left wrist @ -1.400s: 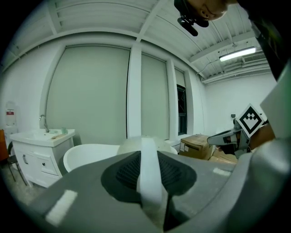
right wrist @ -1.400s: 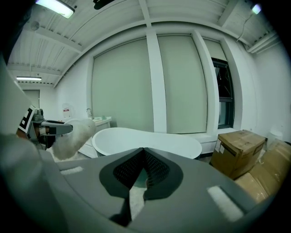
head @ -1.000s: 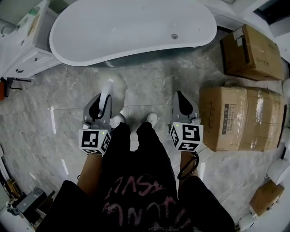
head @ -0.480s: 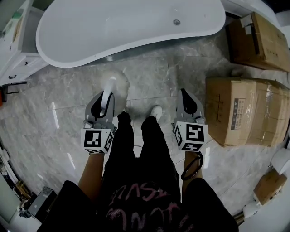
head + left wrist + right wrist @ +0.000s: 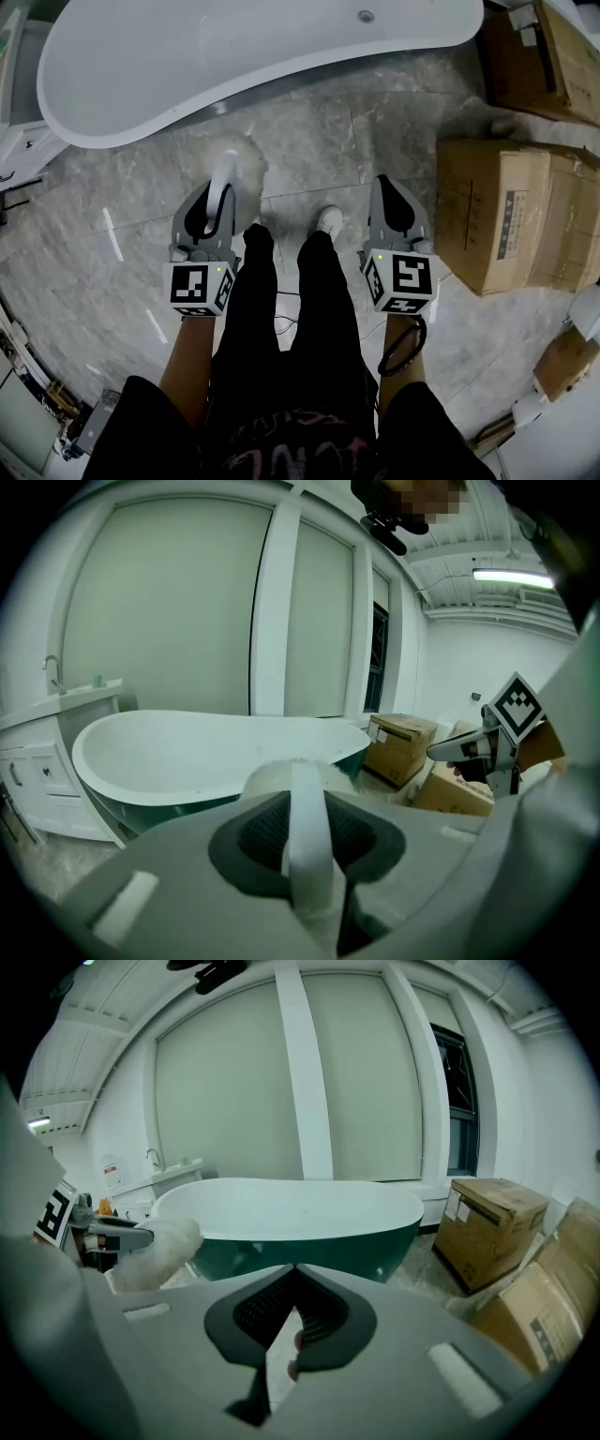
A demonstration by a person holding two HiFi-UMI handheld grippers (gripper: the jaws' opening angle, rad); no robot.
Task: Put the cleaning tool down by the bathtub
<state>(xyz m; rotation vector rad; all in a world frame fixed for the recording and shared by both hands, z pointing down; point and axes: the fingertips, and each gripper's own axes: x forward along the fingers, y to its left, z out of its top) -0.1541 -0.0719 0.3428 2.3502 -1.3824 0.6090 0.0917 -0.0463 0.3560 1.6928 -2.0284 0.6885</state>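
The cleaning tool has a white handle (image 5: 218, 202) and a fluffy white head (image 5: 240, 163). My left gripper (image 5: 215, 190) is shut on the handle, holding it over the grey marble floor with the head pointing at the bathtub (image 5: 234, 56). In the left gripper view the handle (image 5: 307, 846) stands between the closed jaws, and the fluffy head (image 5: 270, 778) is in front of the white and green tub (image 5: 187, 752). My right gripper (image 5: 383, 185) is shut with nothing in it, level with the left. The right gripper view shows the tub (image 5: 300, 1208) ahead and the tool's head (image 5: 161, 1249) at left.
Cardboard boxes (image 5: 511, 225) are stacked on the floor to the right, with another (image 5: 534, 56) beside the tub's end. A white vanity (image 5: 14, 141) stands at the left. The person's legs and shoes (image 5: 328, 220) are between the grippers. A cable loop (image 5: 398, 347) hangs under the right arm.
The person has stepped toward the bathtub, so it fills more of the top of the head view. Both grippers keep their pose, and the left still holds the tool.
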